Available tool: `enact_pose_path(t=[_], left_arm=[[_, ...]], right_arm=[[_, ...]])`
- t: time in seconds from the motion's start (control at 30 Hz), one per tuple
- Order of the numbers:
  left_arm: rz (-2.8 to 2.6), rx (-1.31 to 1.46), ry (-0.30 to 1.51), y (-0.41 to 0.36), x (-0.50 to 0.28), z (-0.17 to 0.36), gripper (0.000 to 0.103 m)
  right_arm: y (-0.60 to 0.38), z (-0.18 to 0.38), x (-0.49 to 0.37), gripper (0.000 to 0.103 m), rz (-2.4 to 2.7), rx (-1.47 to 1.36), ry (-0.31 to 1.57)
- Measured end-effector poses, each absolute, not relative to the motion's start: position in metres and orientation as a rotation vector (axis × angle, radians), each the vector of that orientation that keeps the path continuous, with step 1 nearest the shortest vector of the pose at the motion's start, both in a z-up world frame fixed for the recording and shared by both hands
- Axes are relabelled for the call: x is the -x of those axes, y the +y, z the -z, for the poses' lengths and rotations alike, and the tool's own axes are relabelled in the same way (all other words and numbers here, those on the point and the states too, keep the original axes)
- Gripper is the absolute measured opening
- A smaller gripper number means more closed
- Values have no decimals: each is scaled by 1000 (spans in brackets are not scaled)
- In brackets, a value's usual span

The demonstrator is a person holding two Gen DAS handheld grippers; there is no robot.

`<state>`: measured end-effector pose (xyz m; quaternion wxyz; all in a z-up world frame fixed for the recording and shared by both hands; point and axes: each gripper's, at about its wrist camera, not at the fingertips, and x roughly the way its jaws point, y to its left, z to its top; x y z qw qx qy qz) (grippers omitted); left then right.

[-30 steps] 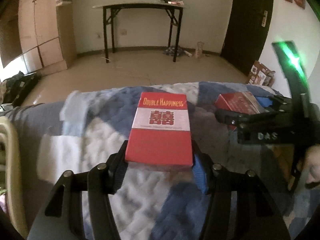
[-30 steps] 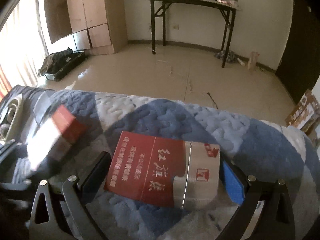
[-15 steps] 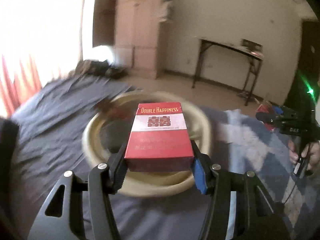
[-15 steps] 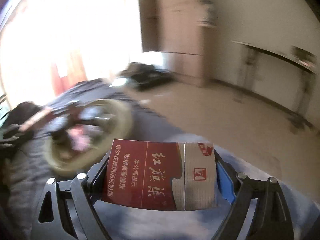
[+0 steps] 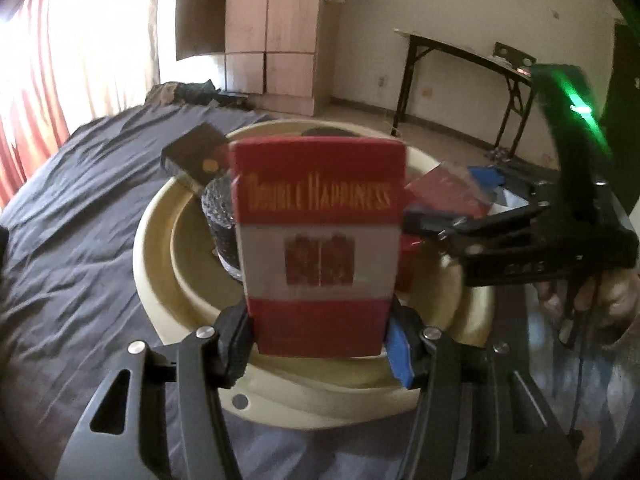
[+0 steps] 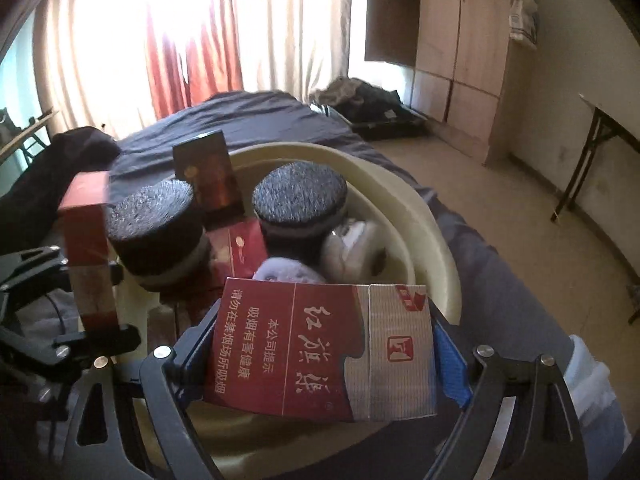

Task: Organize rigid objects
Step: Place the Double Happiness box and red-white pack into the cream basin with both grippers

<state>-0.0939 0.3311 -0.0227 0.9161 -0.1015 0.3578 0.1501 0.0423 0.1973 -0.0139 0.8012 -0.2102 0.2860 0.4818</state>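
My left gripper [image 5: 320, 350] is shut on a red and white Double Happiness pack [image 5: 320, 240], held upright over the cream basin [image 5: 152, 264]. In the right wrist view, my right gripper [image 6: 326, 360] holds a red and silver pack [image 6: 320, 344] flat above the basin's near rim [image 6: 432, 240]. Its jaws are opening slightly, but the pads still touch the pack. Inside the basin are two dark round blocks [image 6: 160, 232], red boxes [image 6: 240, 248] and pale rolled things [image 6: 352, 248]. The left gripper [image 6: 100, 300] and its pack [image 6: 88, 248] show at the left.
The basin rests on a bed with a dark sheet [image 5: 80, 200]. A dark box [image 5: 192, 156] leans on the far rim. A hand [image 5: 600, 300] grips the right tool. Behind are a wardrobe [image 5: 272, 40], a folding table [image 5: 460, 56] and bright curtains [image 6: 168, 40].
Both grippers swung from the blue and white quilt to over the cream basin, each carrying its pack. The right gripper closed on its pack and lifted it off the quilt.
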Motion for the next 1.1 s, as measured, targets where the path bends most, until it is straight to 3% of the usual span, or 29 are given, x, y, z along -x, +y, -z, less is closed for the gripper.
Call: enact_pose_path(t=[0.03,0.07,0.1,0.13,0.17,0.3,0.63,0.87,1.0,1.1], left_arm=[[-316,220,739,334,94,24,62],[-324,230,735,335,93,24,72],[-331,232,724,337,94,22,79],[-339,230,708,338,93,22,95],[-347,226,670,337,96,17,103],[-375,207,540,332,112,-2,103],[-437,345,586,285,140,-23,103],[-537,373,719,238,132,37,103],[-553,387,867,246,111,66,103],[-588,368,882,248,105,72,103]], right_arm=[[198,12,-41,91,-1034,444,599],[200,13,-43,94,-1042,435,596],[201,13,-43,102,-1054,426,599],[200,13,-43,103,-1063,419,598],[198,13,-42,103,-1067,418,590],[188,8,-47,103,-1074,383,559],[89,-18,-8,103,-1088,558,474],[64,38,3,103,-1096,718,572],[82,62,-16,103,-1085,672,702],[92,64,-18,103,-1073,691,692]])
